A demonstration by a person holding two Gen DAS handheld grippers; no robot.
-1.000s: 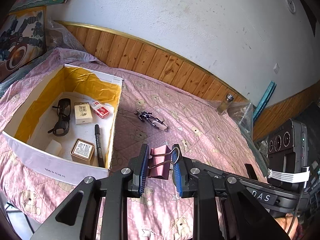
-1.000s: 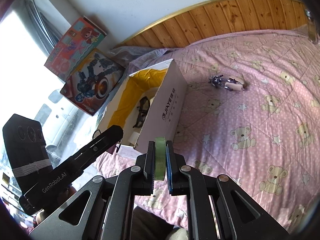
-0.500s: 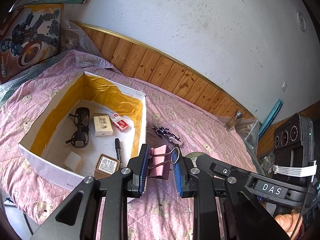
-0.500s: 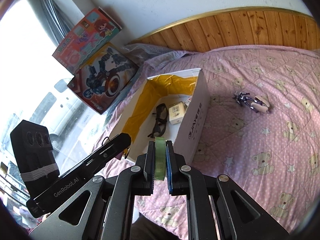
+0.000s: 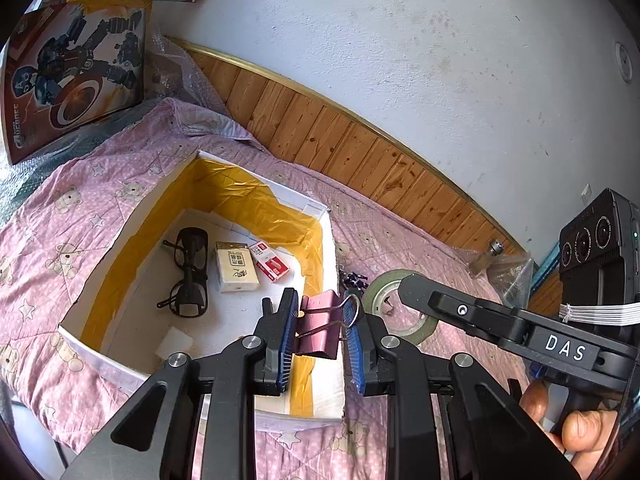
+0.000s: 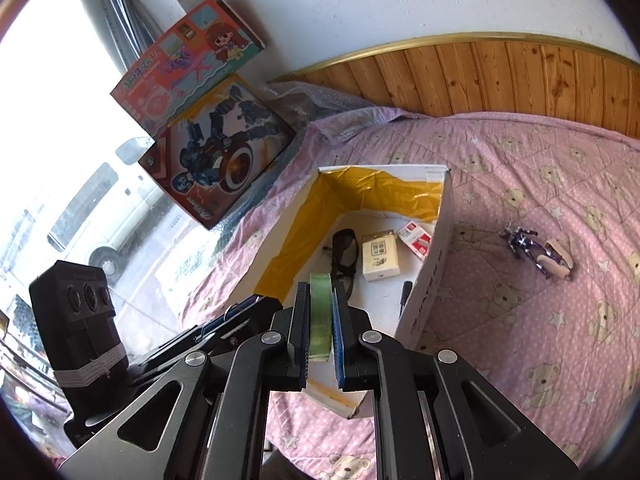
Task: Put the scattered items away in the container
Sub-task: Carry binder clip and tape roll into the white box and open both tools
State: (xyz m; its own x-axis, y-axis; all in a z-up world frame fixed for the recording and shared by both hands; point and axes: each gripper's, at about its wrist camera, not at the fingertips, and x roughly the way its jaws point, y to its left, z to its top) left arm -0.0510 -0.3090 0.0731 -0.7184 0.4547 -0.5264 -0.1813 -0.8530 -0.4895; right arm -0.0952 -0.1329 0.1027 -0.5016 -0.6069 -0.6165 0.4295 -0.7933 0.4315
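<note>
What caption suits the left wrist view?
Left gripper holds a pink binder clip above the yellow-lined box.

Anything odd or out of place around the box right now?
One item is outside the box: a small purple keychain figure lies on the pink quilt right of it. The box's yellow lining is crinkled; nothing looks spilled or broken.

Change record: both tools now over the box

Left tool [image 5: 320, 332] with pink binder clip [image 5: 320, 330] moves from bedspread to above box [image 5: 326, 236]; right tool [image 6: 320, 320] with green tape roll [image 6: 320, 316] advances from outside the wall to above the interior.
</note>
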